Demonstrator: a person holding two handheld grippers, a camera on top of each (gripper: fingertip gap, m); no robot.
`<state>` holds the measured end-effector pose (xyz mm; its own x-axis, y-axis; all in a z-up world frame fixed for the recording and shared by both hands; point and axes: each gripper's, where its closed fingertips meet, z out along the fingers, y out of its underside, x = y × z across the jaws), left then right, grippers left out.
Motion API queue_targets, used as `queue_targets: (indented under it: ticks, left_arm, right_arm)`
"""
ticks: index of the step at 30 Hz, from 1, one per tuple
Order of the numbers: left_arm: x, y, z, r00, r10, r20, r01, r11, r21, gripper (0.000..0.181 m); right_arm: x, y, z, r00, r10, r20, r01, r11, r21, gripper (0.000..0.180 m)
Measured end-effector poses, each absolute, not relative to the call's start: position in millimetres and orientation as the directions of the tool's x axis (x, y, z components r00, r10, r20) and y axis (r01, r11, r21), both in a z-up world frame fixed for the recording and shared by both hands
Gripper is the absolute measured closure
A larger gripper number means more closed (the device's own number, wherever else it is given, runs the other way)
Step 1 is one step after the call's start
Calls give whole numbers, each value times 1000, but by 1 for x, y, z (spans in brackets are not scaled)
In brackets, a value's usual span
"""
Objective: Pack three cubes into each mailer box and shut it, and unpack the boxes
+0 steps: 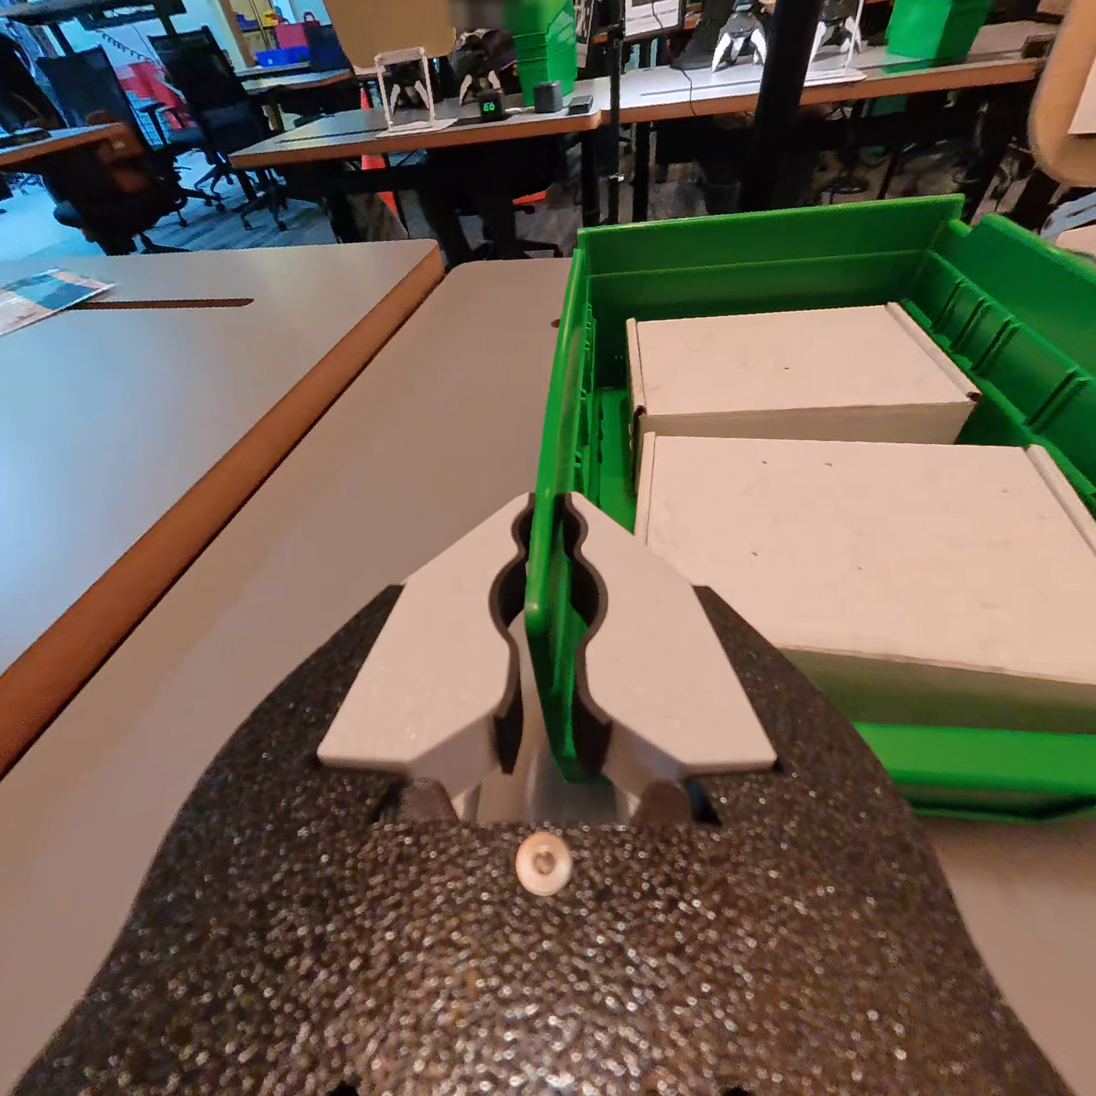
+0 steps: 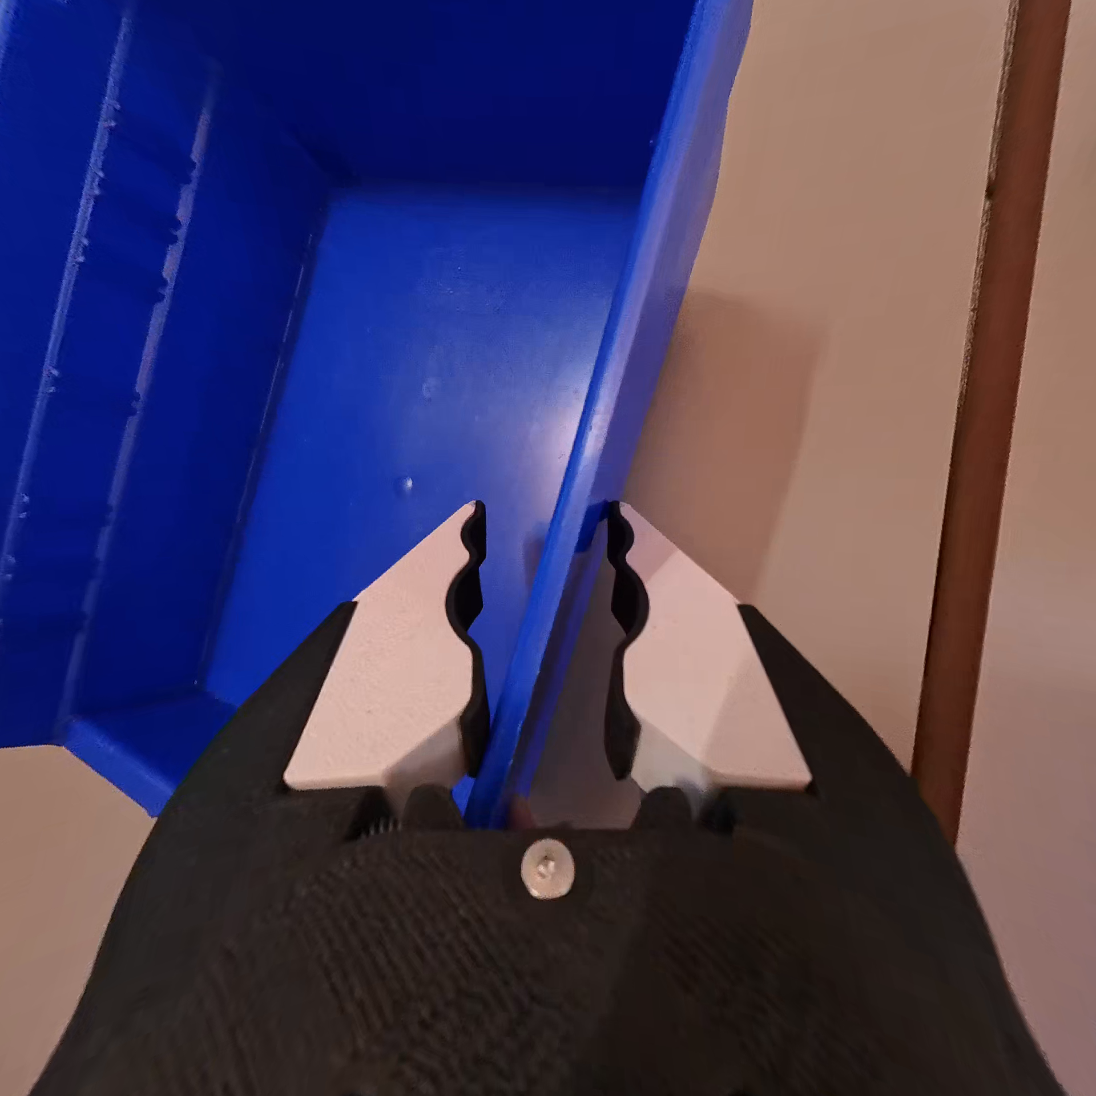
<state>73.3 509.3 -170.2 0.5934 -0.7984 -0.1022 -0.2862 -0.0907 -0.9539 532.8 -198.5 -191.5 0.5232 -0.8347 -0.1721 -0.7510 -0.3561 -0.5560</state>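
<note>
Grey tabletop (image 1: 178, 474) w/ brown edge, office desks and chairs far behind. On its right side sits a green bin (image 1: 771, 237) holding two white mailer boxes, far box (image 1: 789, 362) and near box (image 1: 860, 545), both w/ lids down. Can't tell what's inside either, so whether they count as packed or waiting to be unpacked isn't clear. No cubes in sight in either view.

Right wrist view looks down into a blue bin (image 2: 415, 356), bare inside, nothing in it. My guess: this is a setup or tidy-up step, bins being placed or shifted, and the pack/unpack work itself isn't showing any progress here.

Left gripper (image 1: 548, 504): fingers close together, straddling the green bin's left wall near the near-left corner, one finger outside, one inside. Looks clamped on that wall, pads touching or nearly so.

Right gripper (image 2: 542, 510): fingers clearly parted, straddling the blue bin's right wall. Left finger (image 2: 415, 640) sits inside and meets the wall low down; right finger (image 2: 682, 652) is outside w/ a visible gap. Not gripping yet.
</note>
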Motion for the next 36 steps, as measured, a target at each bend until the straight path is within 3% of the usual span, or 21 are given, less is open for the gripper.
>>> queue_targets:
  ticks: [15, 16, 17, 19, 20, 21, 23, 26, 28, 31, 36]
  left_arm:
    - [83, 522, -173, 550, -823, -141, -350, -74, -934, 174]
    - [82, 522, -173, 540, -827, -157, -373, -69, -925, 173]
    - [82, 521, -173, 523, -831, -188, -409, -51, -911, 170]
    - [85, 517, -158, 465, -838, -287, -463, 47, -885, 136]
    - [89, 513, -144, 420, -839, -346, -486, 114, -867, 129]
    - [95, 505, -130, 350, -846, -402, -504, 192, -842, 123]
    - [114, 481, -109, 136, -862, -489, -533, 353, -769, 114]
    - [132, 436, -124, -319, -830, -458, -609, 549, -572, 86]
    - [143, 431, -140, -504, -750, -429, -620, 660, -424, 71]
    - [151, 426, -168, -678, -676, -288, -615, 737, -280, 57]
    - [155, 425, -195, -806, -568, -168, -548, 823, -151, 60]
  right_arm:
    - [591, -196, -237, 671, -727, -144, -687, -537, -490, 137]
    - [592, -201, -238, 680, -726, -100, -673, -564, -478, 129]
    - [594, -210, -239, 686, -727, -19, -653, -604, -458, 106]
    - [598, -228, -229, 697, -696, 172, -586, -691, -423, 63]
    - [600, -231, -217, 685, -686, 244, -547, -706, -450, 59]
    - [598, -228, -201, 677, -682, 279, -509, -706, -492, 63]
    - [581, -219, -171, 686, -669, 285, -443, -696, -566, 54]
    - [539, -187, -124, 727, -648, 229, -335, -625, -705, 54]
    - [496, -157, -104, 795, -587, 152, -264, -561, -785, 54]
    - [430, -123, -91, 866, -495, 71, -192, -459, -867, 54]
    - [342, -112, -111, 901, -434, 0, -174, -362, -916, 55]
